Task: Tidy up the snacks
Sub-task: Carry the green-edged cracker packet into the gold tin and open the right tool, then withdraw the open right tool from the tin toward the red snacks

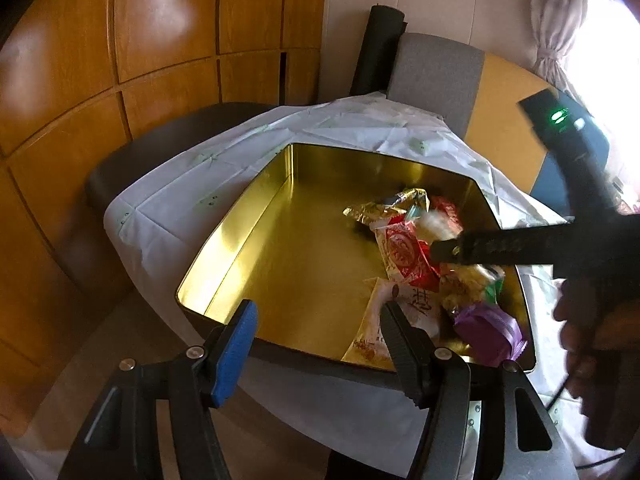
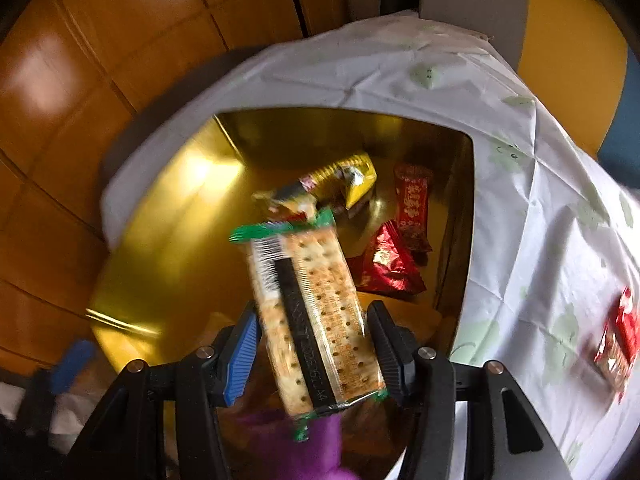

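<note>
If our right gripper (image 2: 312,340), tilted steeply down over the gold tin (image 2: 168,216) on the desk, lets its fingers slip off the cracker pack (image 2: 308,312) they're pinching, it could tumble wonky onto the snacks inside, while our left gripper (image 1: 320,332) hovers half-open and empty at the tin's near rim.

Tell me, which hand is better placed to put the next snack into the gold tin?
Probably the right. Its gripper has a cracker pack between its jaws above the gold tin. The left gripper hangs empty by the tin's near rim.
</note>
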The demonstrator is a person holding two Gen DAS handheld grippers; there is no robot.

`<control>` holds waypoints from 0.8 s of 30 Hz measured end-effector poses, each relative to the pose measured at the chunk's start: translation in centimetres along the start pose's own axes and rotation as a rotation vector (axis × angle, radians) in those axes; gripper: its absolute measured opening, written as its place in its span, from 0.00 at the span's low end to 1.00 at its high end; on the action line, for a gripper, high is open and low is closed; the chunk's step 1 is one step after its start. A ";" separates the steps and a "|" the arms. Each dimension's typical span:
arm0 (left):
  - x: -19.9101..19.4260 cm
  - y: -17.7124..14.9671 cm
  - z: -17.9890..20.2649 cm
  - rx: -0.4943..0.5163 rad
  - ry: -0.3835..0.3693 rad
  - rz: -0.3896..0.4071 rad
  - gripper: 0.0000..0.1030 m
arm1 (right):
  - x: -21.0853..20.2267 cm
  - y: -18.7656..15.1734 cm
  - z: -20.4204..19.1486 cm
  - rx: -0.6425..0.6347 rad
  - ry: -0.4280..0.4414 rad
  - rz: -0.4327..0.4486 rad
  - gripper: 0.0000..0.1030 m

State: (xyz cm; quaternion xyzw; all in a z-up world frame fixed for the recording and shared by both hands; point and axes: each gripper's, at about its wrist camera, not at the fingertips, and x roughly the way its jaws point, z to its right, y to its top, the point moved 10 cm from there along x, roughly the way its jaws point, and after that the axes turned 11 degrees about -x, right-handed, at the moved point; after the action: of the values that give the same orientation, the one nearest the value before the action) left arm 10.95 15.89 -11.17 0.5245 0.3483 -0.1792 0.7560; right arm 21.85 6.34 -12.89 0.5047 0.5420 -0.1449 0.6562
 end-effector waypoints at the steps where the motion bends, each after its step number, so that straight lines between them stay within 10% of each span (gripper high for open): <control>1: 0.0 -0.1 0.0 0.004 0.001 -0.001 0.62 | 0.5 -0.3 0.2 -0.009 -0.013 -0.010 0.53; 24: -2.0 0.1 3.6 0.076 -0.048 0.030 0.62 | -7.6 -1.0 1.9 0.045 0.040 0.241 0.59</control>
State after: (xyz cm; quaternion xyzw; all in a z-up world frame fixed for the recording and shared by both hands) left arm 10.86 12.45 -8.90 0.5535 0.3150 -0.1933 0.7464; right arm 19.35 1.65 -7.08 0.5835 0.4870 -0.0673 0.6463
